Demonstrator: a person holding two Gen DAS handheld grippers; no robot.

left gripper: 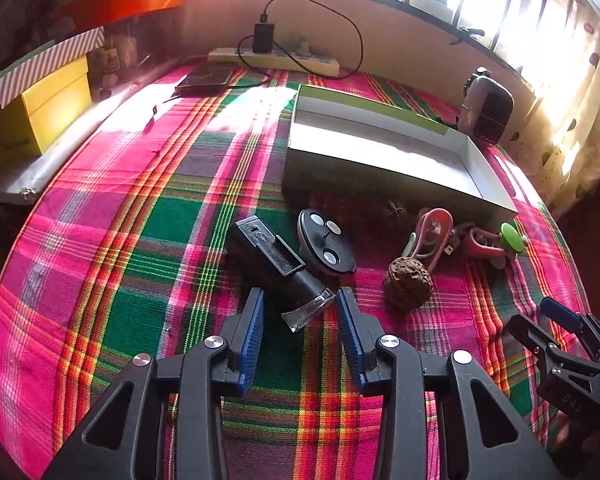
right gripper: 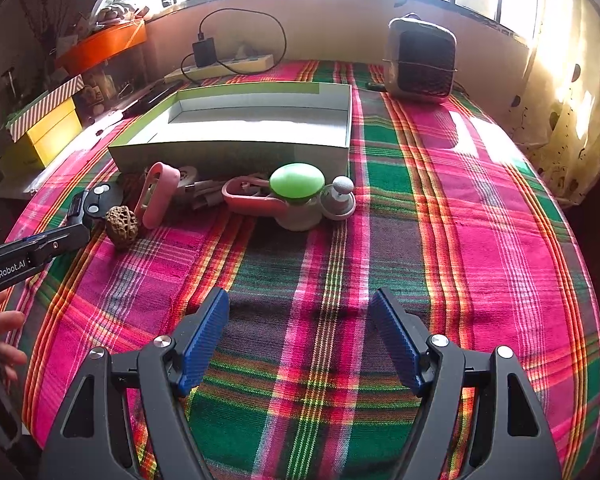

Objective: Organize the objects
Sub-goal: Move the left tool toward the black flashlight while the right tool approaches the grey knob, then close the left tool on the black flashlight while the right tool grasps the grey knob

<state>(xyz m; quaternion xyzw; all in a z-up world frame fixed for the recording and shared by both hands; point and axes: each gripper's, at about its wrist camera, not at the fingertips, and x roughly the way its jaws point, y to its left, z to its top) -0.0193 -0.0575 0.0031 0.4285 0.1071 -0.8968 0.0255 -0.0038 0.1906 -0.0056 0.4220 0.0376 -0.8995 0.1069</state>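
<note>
My left gripper [left gripper: 300, 312] has its jaws moderately apart around the clear end of a black tool [left gripper: 276, 264] at frame centre. Only that view shows this tool fully; my right view alone shows the grey knob [right gripper: 338, 200] beside the green-capped piece [right gripper: 297, 182]. My right gripper [right gripper: 300, 332] hangs wide apart, holding nothing, over bare plaid cloth [right gripper: 440, 200]. The open box [right gripper: 236, 148] sits behind the walnut [right gripper: 120, 220].

Empty shallow box [left gripper: 384, 160], small objects [left gripper: 328, 248] beside
</note>
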